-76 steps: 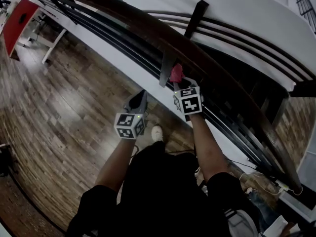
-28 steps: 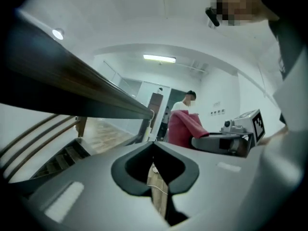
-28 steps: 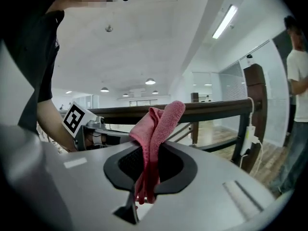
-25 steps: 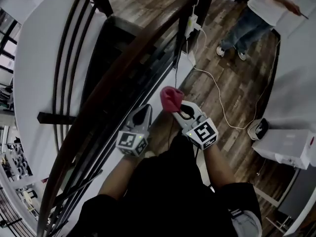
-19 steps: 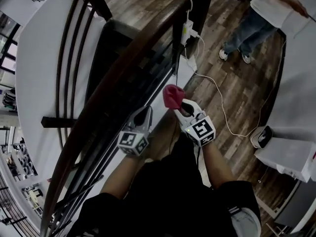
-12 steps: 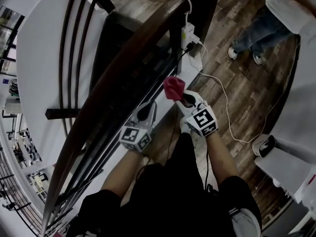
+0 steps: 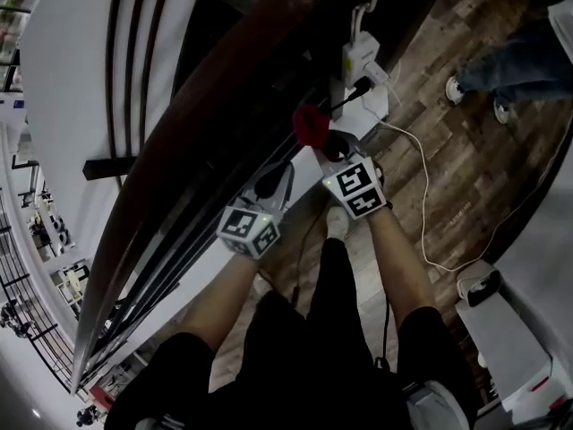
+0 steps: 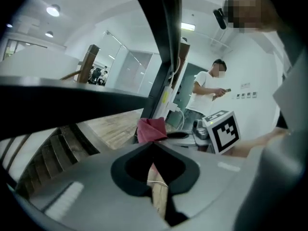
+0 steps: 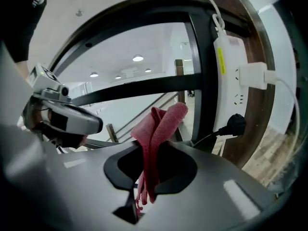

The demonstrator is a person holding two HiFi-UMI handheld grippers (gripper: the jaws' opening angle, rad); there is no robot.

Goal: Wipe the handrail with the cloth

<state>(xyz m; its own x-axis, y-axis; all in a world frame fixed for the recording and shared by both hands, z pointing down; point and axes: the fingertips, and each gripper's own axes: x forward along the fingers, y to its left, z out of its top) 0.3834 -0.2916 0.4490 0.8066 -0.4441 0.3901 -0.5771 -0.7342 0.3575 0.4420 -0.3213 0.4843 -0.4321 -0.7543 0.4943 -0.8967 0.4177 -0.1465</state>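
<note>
A dark wooden handrail (image 7: 197, 106) runs diagonally from lower left to upper right, with black metal bars below it. My right gripper (image 7: 333, 143) is shut on a red cloth (image 7: 311, 125), which sticks up out of its jaws beside the railing bars, a little below the handrail. The red cloth (image 9: 156, 129) is folded upright between the right jaws. My left gripper (image 7: 273, 182) hangs to the left of it, shut with nothing in it, close to the lower bars. From the left gripper view the red cloth (image 8: 150, 130) and the right gripper (image 8: 180, 135) show ahead.
A white power strip (image 7: 358, 61) hangs on a dark post (image 9: 204, 76), with a black plug (image 9: 235, 124) and a white cable (image 7: 425, 204) trailing over the wood floor. A person's legs (image 7: 510, 74) stand at the upper right. A white box (image 7: 506, 330) sits at the lower right.
The view has swung along the railing towards its end post. My right gripper with the cloth has moved closer to the bars and the power strip. The left gripper followed alongside.
</note>
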